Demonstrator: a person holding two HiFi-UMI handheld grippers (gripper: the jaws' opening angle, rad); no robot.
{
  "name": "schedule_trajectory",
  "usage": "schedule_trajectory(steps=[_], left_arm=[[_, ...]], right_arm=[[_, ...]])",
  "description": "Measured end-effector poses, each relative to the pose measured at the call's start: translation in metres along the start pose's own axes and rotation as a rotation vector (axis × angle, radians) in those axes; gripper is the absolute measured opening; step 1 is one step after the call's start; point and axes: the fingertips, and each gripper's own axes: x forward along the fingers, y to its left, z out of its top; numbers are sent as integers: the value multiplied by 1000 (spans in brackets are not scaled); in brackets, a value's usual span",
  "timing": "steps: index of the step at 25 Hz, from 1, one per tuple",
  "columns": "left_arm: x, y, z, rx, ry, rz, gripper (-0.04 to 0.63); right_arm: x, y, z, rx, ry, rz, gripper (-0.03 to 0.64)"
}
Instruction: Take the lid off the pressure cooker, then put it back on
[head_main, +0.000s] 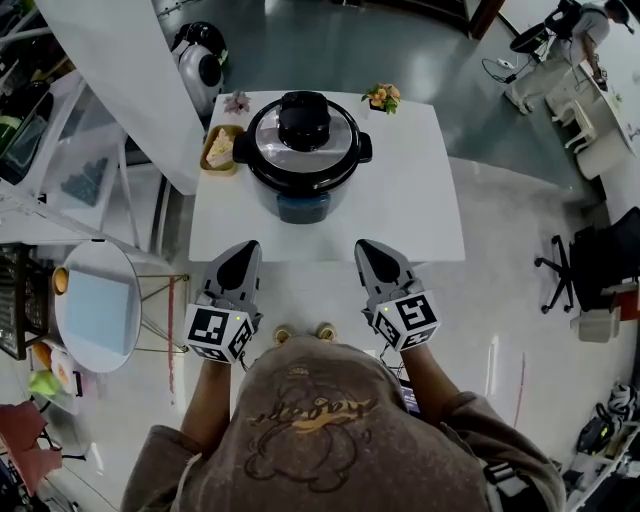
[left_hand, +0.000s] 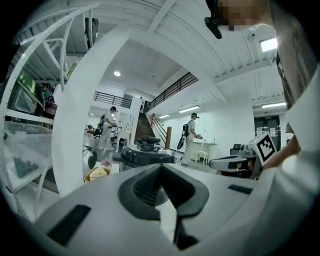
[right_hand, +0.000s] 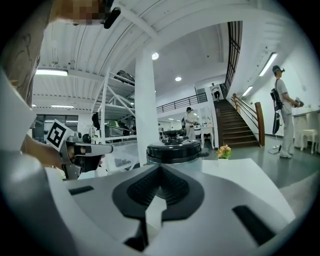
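while the white table (head_main: 420, 200) stretches out ahead of both pairs of jaws, we see its near edge lying just beyond the fingertips, so neither gripper reaches over it. the pressure cooker (head_main: 300, 195) stands on that table, ahead of the jaws and between the lines they point along, nearer the far edge than the near one. its lid (head_main: 335, 150) sits on the pot, level and seated all round as far as we can tell.

the left gripper (head_main: 243, 252) and the right gripper (head_main: 372, 250) are both clenched on nothing, pads pressed together, well apart from the cooker. the black knob (head_main: 303, 118) crowns the lid, straight ahead between the two. a small bowl (head_main: 220, 148) sits beyond the left jaws, just beside the pot, and a flower (head_main: 382, 96) lies beyond the right jaws.

we judge this fits two stages alike: the lid waiting to be lifted, or already set back on. any further hold on the lid would call for parting the jaws.
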Motion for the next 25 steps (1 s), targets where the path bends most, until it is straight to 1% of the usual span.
schedule_trajectory(steps=[7, 17, 21, 25], left_arm=[[-2, -2, -4, -32, -2, 26, 5], [2, -7, -3, -39, -1, 31, 5], [1, -6, -2, -45, -6, 45, 5], [0, -3, -5, -47, 20, 61, 5]], right_arm=[[-5, -9, 1, -10, 20, 4, -5], [-4, -12, 0, -21, 28, 15, -6], [-4, -12, 0, -21, 25, 22, -6], [-4, -14, 2, -19, 23, 27, -6]])
